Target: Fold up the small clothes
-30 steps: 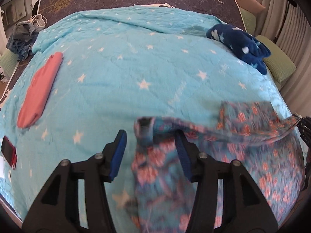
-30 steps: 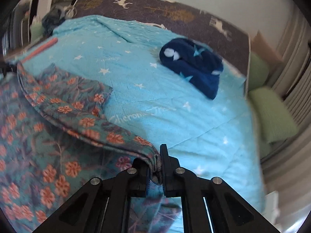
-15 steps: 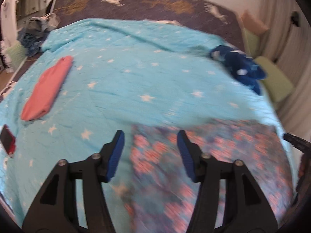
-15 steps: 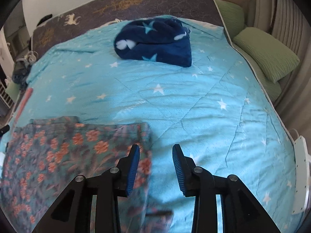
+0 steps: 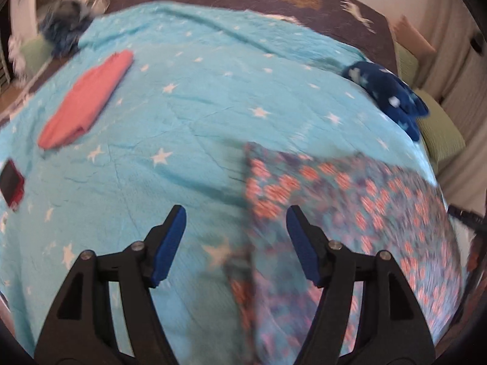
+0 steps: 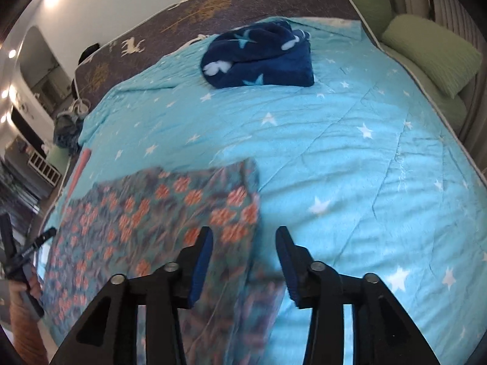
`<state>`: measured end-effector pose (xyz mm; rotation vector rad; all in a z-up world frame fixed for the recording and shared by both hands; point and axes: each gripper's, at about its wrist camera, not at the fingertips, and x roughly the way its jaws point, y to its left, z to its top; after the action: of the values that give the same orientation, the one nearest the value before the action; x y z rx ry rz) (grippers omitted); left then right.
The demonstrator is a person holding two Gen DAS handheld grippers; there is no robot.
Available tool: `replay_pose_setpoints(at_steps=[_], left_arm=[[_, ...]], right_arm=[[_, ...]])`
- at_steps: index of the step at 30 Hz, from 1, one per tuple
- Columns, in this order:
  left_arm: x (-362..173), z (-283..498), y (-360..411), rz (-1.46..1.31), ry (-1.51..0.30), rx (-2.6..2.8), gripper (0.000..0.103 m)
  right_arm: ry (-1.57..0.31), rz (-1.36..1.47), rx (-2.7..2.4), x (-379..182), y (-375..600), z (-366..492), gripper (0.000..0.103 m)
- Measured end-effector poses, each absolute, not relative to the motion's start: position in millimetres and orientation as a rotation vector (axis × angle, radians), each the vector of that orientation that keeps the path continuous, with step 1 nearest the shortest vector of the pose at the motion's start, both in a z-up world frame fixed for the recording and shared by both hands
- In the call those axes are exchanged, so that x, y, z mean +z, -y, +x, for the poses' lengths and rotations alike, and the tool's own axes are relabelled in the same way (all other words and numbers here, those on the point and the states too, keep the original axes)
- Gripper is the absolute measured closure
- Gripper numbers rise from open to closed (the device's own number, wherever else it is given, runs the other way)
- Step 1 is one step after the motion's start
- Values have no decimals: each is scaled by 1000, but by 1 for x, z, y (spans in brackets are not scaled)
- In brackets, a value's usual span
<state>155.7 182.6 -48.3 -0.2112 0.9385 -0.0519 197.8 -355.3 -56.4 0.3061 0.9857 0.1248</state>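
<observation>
Both my claws stood wide apart and held nothing. My left claw (image 5: 236,238) hung over the quilt (image 5: 188,115), the floral garment (image 5: 350,210) lying flat from its 12 to 3 o'clock. My right claw (image 6: 243,258) sat above that garment's right edge, cloth at its 9 to 12 o'clock. I judged one fold laid and released. The next move called for pinching an edge with each claw and doubling it over. A folded pink piece (image 5: 88,97) lay at my left's 10 o'clock.
</observation>
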Motion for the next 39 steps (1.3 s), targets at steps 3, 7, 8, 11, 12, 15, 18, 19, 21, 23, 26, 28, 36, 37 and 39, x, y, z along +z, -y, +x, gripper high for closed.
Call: replay_pose_setpoints(at_steps=[3,7,8,11,12,15,18,19,21,23,26,28,36,37,39], left_arm=[[-58,180,-192,-293,-972,-91,36],[-66,198,-184,-274,-997,-163,82],[-66,201,-183,-266,-995,-164,86],[-60,204,-180,-276,-969,-200,97],[-57,204,-180,-274,-960,-201,97],[-52,205,-182,-267,-933,-188,80],[-58,211,-183,-279,-951,-184,46],[-62,214,-180,-273,-969,-195,46],[-66,217,-175,-254,-977,-204,67],[-65,218,-170,-237,-980,-224,98],[-38,204,-167,-225,-874,-225,97],[-14,192,-167,-233,-800,-271,97],[-10,213,-148,-111,-758,-201,97],[-22,221,-147,-99,-786,-190,96],[-48,233,-148,-117,-893,-197,95]], right_arm=[[-1035,384,153,-70,362,221,56],[-979,382,175,-70,357,227,100],[-965,399,181,-69,358,227,100],[-925,427,185,-62,360,226,101],[-921,435,188,-61,363,224,101],[-939,457,213,-62,369,225,97],[-970,454,207,-68,372,231,81],[-982,459,213,-71,371,233,70],[-1011,477,239,-80,367,239,63],[-1001,441,210,-79,362,243,76],[-949,502,170,-66,366,236,100],[-865,491,164,-41,369,218,100],[-829,404,149,-20,376,209,95],[-854,419,157,-30,378,218,95],[-939,453,107,-61,382,235,93]])
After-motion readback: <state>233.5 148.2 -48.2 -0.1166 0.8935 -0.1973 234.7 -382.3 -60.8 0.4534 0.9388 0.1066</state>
